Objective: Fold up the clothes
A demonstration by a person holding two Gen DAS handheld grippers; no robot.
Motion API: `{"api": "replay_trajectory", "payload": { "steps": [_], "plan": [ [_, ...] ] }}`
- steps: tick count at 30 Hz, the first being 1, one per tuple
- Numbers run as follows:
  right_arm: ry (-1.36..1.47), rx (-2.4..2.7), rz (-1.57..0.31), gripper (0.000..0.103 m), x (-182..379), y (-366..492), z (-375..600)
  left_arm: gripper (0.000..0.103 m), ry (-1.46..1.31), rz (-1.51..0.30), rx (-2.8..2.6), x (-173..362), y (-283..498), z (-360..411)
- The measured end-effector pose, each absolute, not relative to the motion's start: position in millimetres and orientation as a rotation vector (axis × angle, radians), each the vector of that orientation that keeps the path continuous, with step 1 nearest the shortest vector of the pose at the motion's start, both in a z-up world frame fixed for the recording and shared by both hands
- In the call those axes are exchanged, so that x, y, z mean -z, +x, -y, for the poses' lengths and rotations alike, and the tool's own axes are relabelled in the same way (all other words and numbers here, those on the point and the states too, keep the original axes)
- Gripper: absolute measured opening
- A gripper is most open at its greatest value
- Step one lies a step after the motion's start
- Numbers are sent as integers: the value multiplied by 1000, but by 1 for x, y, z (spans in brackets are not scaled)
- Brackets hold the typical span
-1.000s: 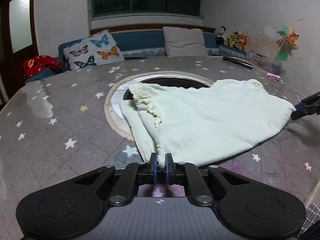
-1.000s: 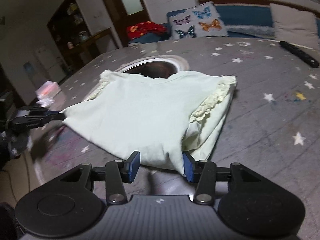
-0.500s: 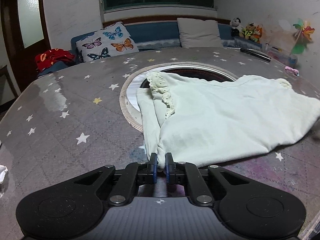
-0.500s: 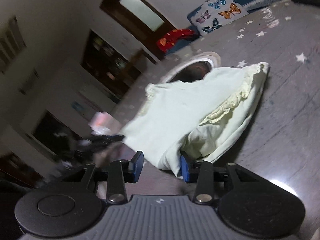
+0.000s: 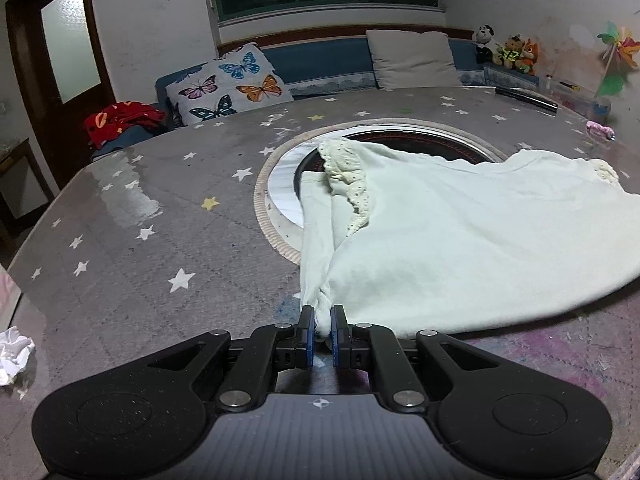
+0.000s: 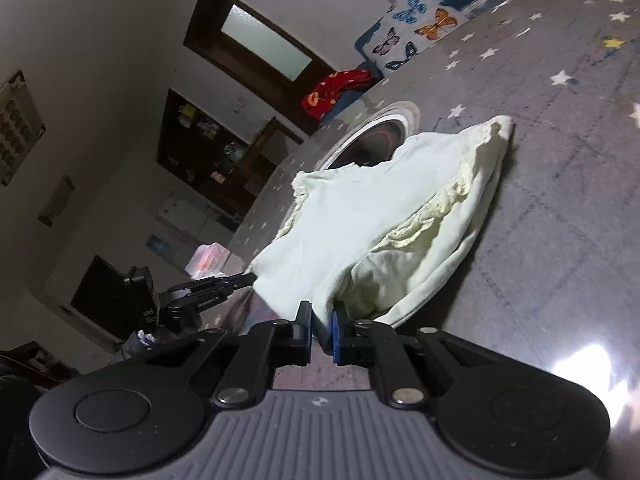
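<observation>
Right wrist: "DAS" on left claw [image 6: 240, 280]

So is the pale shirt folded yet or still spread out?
Partly folded: the shirt lies doubled on the table, its lace sleeve turned on top.

From my end the garment [image 5: 460, 232] looks like soft matt cotton w/ rough lace trim [image 5: 352, 184]. Tabletop [image 5: 160, 264] cover's matt woven-looking fabric under a glossy clear layer. Centre ring [image 5: 280, 184] = shiny metal. Left tool [image 5: 320, 330] is matt black plastic.
</observation>
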State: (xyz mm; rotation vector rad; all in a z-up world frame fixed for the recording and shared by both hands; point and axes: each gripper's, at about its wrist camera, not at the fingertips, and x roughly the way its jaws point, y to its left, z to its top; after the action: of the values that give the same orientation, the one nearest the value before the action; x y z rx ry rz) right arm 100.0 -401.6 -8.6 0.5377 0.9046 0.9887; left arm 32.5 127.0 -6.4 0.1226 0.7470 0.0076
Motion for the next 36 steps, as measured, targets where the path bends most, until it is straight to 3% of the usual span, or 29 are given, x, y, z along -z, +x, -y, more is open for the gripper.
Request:
{"api": "replay_trajectory", "payload": {
  "steps": [10, 20, 27, 31, 36],
  "plan": [
    [334, -862, -975, 9, 8, 83, 407, 9, 153, -754, 48, 6, -3, -114],
    [183, -682, -877, 14, -32, 80, 422, 12, 159, -717, 70, -12, -30, -118],
    [67, -733, -795, 14, -35, 82, 376, 12, 138, -605, 138, -33, -18, -100],
    [-118, -694, -805, 13, -23, 73, 356, 13, 171, -619, 183, -24, -3, -86],
    [-144, -643, -805, 13, -25, 58, 372, 13, 175, -670, 161, -11, 7, -89]
  ]
}}
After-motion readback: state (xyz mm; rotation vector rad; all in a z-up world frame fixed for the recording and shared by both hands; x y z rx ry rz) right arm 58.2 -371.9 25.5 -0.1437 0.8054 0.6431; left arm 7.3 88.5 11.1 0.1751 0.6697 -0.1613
